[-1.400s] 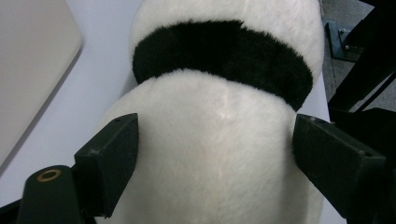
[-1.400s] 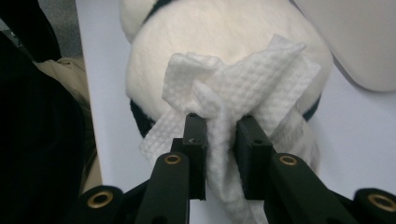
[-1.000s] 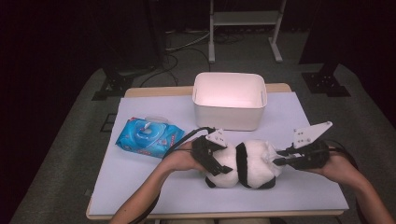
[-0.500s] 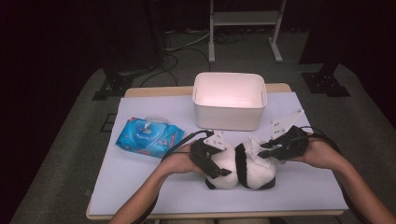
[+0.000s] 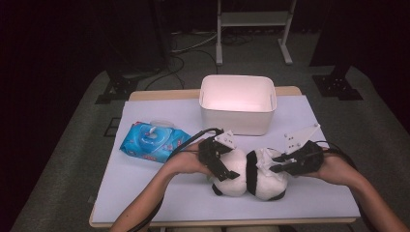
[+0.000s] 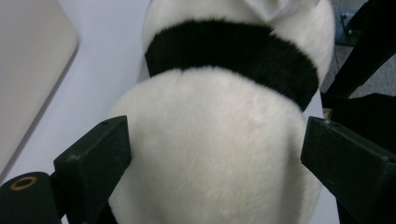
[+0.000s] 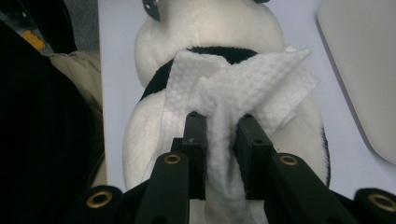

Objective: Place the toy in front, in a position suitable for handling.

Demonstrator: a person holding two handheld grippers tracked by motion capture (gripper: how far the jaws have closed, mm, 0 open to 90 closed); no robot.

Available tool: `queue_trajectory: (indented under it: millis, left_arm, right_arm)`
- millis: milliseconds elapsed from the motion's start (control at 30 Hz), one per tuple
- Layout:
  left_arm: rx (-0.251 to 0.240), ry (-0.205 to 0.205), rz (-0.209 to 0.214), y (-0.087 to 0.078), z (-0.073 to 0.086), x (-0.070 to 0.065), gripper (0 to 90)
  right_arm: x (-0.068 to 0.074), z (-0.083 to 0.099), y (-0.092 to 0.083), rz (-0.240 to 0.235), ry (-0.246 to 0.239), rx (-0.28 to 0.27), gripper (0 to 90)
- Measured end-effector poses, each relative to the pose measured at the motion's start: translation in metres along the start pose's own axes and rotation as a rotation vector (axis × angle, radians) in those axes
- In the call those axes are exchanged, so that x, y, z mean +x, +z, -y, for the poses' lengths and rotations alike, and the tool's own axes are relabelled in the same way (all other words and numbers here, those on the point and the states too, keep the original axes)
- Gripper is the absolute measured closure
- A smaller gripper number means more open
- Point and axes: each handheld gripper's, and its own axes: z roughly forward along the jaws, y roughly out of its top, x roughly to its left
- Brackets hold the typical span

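Note:
A black-and-white panda plush (image 5: 241, 180) lies on its side near the table's front edge. My left gripper (image 5: 223, 166) straddles its white end. The jaws have just been opening, and the fur (image 6: 210, 186) still bulges against both black pads, as the left gripper view (image 6: 215, 130) shows. My right gripper (image 5: 271, 167) comes in from the right, shut on a bunched white wipe (image 7: 238, 84). The wipe (image 5: 265, 161) lies spread over the panda's black band and upper body. In the right gripper view the jaws (image 7: 223, 126) pinch the wipe's twisted middle.
A white rectangular bin (image 5: 238, 104) stands empty behind the panda at the table's middle back. A blue packet of wipes (image 5: 152, 140) lies to the left. The white table top (image 5: 159, 193) is bare at the front left; dark floor and stands lie beyond.
My right gripper has moved left with the wipe, from beside the panda onto its upper body. The left hand has stayed at the panda's white end.

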Motion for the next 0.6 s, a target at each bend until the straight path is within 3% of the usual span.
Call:
queue_trajectory:
  millis: [133,300,600]
  left_arm:
    - [-0.005,0.018,-0.019,0.004,0.003,-0.005,17.2]
    - [0.014,0.039,-0.062,0.005,0.005,-0.014,19.0]
    - [0.006,0.043,-0.068,0.004,0.01,-0.018,19.0]
  right_arm:
    - [0.001,0.002,-0.003,0.011,0.003,-0.018,75.1]
    - [0.003,-0.011,-0.004,0.019,-0.036,0.011,75.1]
    - [0.001,-0.045,0.025,-0.024,-0.103,0.049,75.1]
